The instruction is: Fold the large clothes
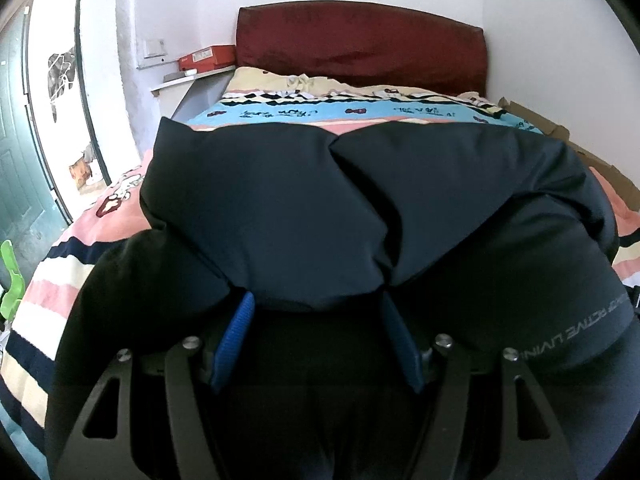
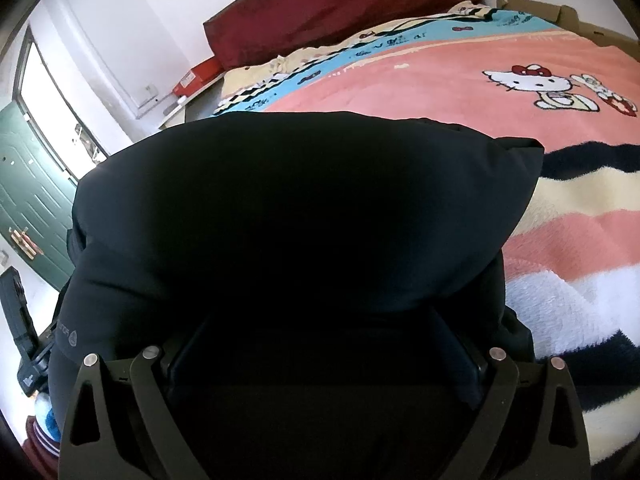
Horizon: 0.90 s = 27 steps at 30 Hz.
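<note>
Left tool (image 1: 318, 312): two black plate arms with slotted triangular cut-outs, four round silver screw heads across the linkage, and blue ribbed pads (image 1: 236, 340) on the inner finger faces.

Right tool (image 2: 324, 360): same black plate arms with triangular slots, four silver screw heads; fingers dark, their colour lost in shadow.

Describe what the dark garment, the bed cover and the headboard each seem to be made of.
Dark garment: smooth, padded synthetic, probably nylon or polyester; it puffs up and has a faint sheen.
Bed cover: fuzzy fleece or plush; its stripe edges look soft and fibrous.
Headboard: dark red upholstery, possibly velvet or suede-like; matte, with mottled shading.
</note>
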{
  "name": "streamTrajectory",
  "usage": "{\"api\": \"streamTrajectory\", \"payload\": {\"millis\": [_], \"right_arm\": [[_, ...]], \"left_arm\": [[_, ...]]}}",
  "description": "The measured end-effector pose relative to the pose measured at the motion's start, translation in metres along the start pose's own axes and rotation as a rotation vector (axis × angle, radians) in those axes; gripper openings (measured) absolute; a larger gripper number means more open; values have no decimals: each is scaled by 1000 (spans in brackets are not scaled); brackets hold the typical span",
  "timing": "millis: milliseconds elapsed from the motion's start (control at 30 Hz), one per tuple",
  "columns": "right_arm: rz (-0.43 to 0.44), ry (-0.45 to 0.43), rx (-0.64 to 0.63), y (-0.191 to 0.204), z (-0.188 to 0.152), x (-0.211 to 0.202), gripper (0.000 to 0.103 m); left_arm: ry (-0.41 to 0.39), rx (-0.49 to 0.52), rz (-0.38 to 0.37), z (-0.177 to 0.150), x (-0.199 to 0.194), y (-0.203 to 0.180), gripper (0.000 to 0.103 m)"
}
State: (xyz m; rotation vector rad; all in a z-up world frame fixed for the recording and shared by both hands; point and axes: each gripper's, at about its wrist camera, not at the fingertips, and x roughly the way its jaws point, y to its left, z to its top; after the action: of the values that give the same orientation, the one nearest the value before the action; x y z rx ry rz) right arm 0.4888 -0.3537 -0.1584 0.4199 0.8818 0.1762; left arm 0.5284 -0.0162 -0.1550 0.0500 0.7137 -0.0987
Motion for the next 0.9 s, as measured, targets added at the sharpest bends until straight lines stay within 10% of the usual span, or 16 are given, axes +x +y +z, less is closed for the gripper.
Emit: {"api": "streamTrajectory", "payload": {"millis": [433, 900], "right_arm": [[-122, 11, -88, 57, 41, -42, 95], [-115, 127, -176, 119, 86, 43, 100]], "left_arm": [[43, 15, -8, 68, -38, 33, 64], [218, 14, 1, 75, 56, 13, 67]]}}
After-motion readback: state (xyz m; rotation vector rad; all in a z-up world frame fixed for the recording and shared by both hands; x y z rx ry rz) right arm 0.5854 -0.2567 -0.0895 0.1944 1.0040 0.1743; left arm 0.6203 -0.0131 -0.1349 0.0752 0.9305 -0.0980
